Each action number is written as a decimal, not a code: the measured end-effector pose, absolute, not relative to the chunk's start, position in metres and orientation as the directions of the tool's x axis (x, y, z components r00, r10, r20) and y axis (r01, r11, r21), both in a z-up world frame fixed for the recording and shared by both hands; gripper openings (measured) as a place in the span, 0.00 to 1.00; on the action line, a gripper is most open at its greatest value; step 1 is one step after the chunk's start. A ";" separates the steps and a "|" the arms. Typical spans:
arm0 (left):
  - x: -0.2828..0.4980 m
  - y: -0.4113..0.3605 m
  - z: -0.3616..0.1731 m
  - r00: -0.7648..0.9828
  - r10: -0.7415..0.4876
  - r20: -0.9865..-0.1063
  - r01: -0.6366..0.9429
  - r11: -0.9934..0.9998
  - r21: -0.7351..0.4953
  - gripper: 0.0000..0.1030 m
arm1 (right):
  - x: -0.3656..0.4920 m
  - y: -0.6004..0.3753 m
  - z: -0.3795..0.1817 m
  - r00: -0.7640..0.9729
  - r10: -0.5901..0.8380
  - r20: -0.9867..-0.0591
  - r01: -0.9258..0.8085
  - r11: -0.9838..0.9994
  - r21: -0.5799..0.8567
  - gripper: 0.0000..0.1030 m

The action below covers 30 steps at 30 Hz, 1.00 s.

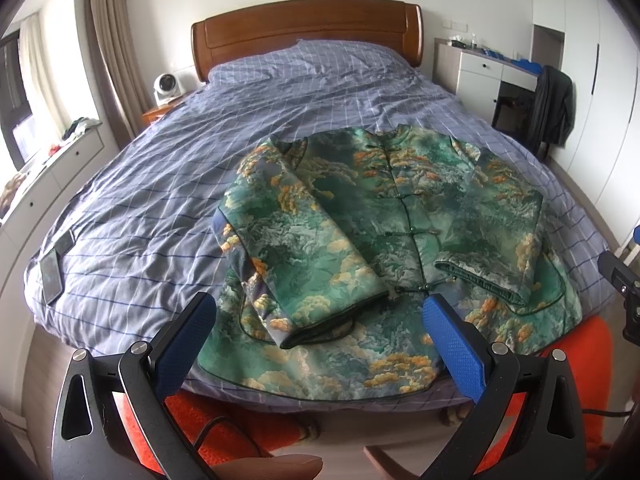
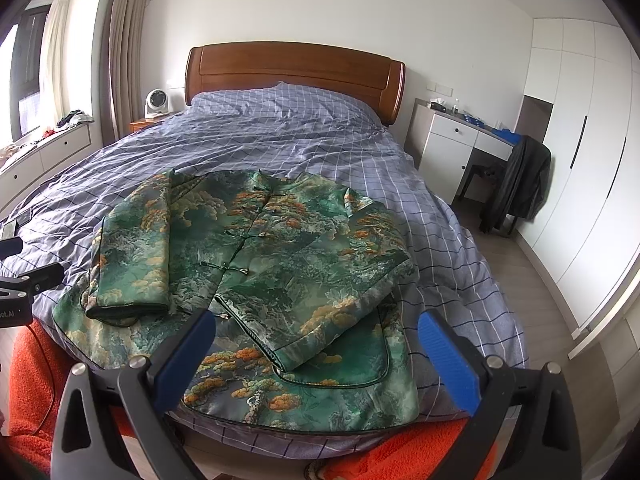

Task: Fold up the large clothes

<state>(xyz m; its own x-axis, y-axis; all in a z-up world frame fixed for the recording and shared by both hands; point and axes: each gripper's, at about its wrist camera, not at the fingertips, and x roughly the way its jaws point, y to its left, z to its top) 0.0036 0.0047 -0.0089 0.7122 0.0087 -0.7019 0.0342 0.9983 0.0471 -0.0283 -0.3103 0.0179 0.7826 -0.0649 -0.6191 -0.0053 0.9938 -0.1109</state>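
On the near part of the bed (image 1: 160, 184), seen from the left wrist, a green jacket (image 1: 360, 216) with orange and white print lies face up, its collar toward the far headboard (image 1: 308, 28) and its hem at the near edge. Both sleeves are folded in over the front: the left-side sleeve (image 1: 304, 256) slants down to a cuff near the hem, and the right-side sleeve (image 1: 496, 240) ends in a cuff just right of the button line. The left gripper (image 1: 320, 344) hangs over the near hem with its blue pads spread wide and nothing between them. A phone (image 1: 52, 272) lies on the checked cover at the near left corner. Part of the right gripper's body shows at the right edge. A small fan (image 1: 166, 86) stands on the nightstand at the far left, and a dark garment (image 1: 552, 108) hangs on a chair at the far right.

From the right wrist, the jacket (image 2: 280, 264) sits at the near middle of the bed (image 2: 440, 220), the right-side sleeve (image 2: 340, 304) lying across the front toward the near hem. The right gripper (image 2: 316, 356) is held above that hem, its jaws wide apart and empty. Orange fabric (image 2: 36, 380) shows below the bed's near edge. A white desk (image 2: 452, 148) and wardrobe (image 2: 580, 160) stand to the right.
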 end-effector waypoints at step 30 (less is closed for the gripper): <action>0.004 0.005 -0.001 0.725 0.022 -0.688 0.032 0.997 0.066 1.00 | -0.030 -0.307 0.020 0.788 -0.063 -0.612 -0.009 0.994 -0.113 1.00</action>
<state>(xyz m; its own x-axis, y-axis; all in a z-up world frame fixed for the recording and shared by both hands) 0.0042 0.0052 -0.0014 0.7252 0.0220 -0.6881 0.0319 0.9973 0.0655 -0.0300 -0.3070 0.0199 0.7881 -0.0627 -0.6124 -0.0091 0.9935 -0.1134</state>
